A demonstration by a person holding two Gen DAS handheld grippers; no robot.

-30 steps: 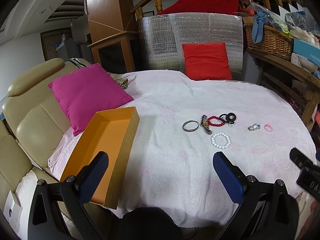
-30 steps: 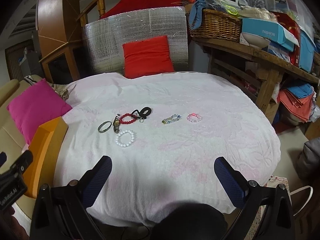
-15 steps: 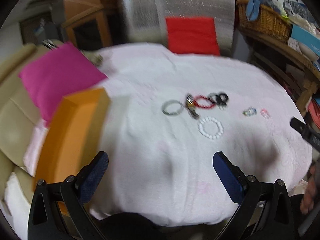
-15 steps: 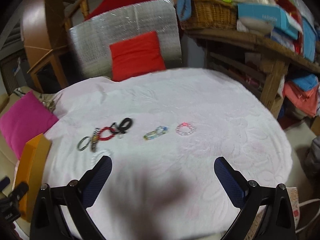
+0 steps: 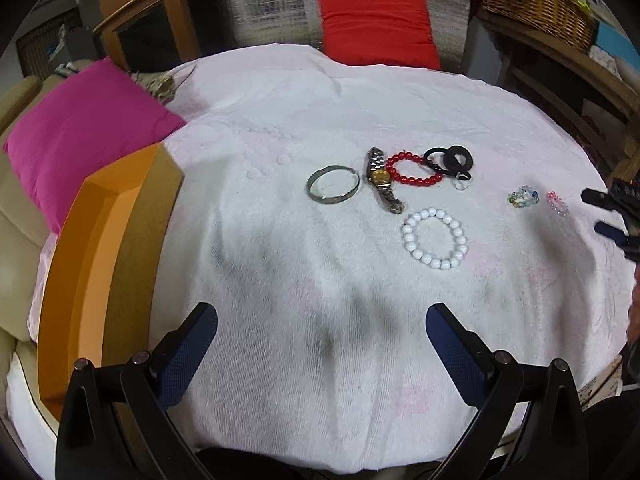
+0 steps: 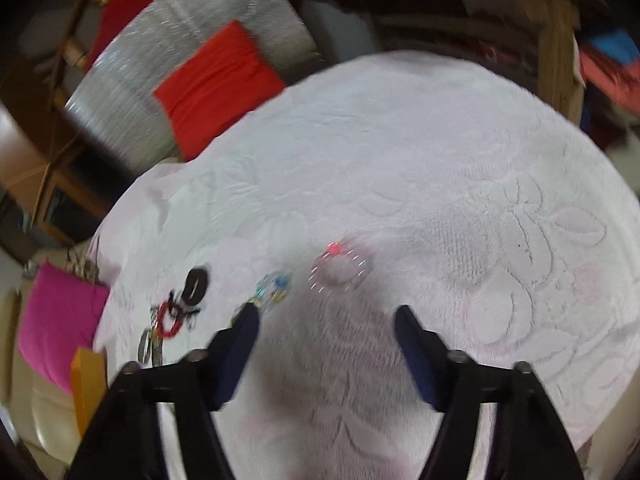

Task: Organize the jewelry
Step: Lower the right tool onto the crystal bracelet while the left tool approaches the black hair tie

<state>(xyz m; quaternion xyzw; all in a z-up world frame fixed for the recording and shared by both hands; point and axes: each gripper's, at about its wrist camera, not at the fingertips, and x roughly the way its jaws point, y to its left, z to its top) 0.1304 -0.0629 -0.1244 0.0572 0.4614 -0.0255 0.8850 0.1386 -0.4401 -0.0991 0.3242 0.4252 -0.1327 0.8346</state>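
Jewelry lies on a white cloth: a silver bangle (image 5: 333,184), a watch (image 5: 382,180), a red bead bracelet (image 5: 414,168), a black ring piece (image 5: 450,160), a white bead bracelet (image 5: 435,238), a small multicoloured bracelet (image 5: 522,196) and a pink bracelet (image 5: 557,203). My left gripper (image 5: 320,334) is open and empty, low over the near cloth. My right gripper (image 6: 326,320) is open and empty, just short of the pink bracelet (image 6: 338,272), its left fingertip by the multicoloured bracelet (image 6: 274,286). It shows at the right edge of the left wrist view (image 5: 612,216).
An open orange box (image 5: 108,256) stands at the cloth's left edge, beside a magenta cushion (image 5: 80,132) on a beige sofa. A red cushion (image 5: 376,28) leans at the back. A wooden shelf with a wicker basket (image 5: 536,4) stands at the right.
Both grippers have moved forward over the cloth. The right one has dropped, tilted and closed in on the pink bracelet, with its jaws narrower than before. The jewelry has not moved.
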